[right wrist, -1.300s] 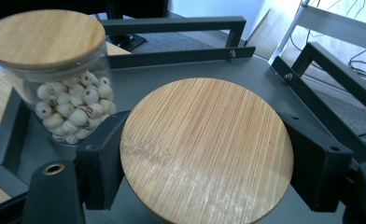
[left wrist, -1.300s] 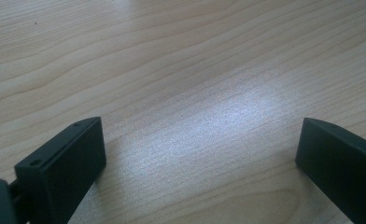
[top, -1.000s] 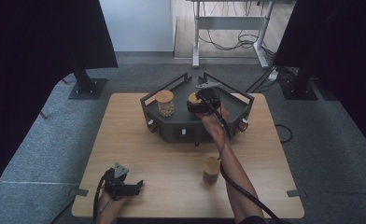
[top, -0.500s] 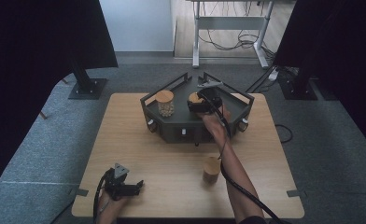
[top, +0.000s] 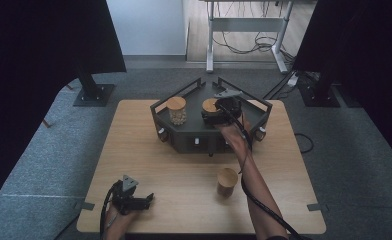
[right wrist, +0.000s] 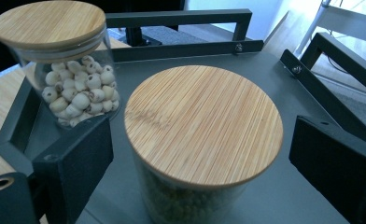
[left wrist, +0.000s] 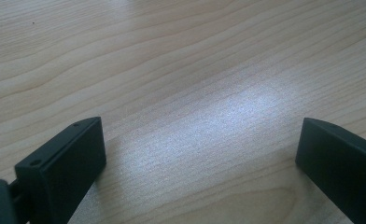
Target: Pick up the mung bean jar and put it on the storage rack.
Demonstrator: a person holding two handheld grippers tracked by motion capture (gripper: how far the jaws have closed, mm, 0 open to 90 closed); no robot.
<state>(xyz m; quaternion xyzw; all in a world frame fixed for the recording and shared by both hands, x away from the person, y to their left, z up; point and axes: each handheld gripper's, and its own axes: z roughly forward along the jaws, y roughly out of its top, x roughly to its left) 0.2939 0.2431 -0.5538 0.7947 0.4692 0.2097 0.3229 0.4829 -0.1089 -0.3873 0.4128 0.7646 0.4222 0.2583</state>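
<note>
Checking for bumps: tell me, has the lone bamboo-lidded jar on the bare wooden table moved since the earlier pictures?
No. The lone bamboo-lidded jar keeps its place relative to the dark metal tray behind it.

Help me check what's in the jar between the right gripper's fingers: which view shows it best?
The right gripper view: the jar sits close, bamboo lid on, greenish grains visible. The high view shows it small, behind the right gripper.
</note>
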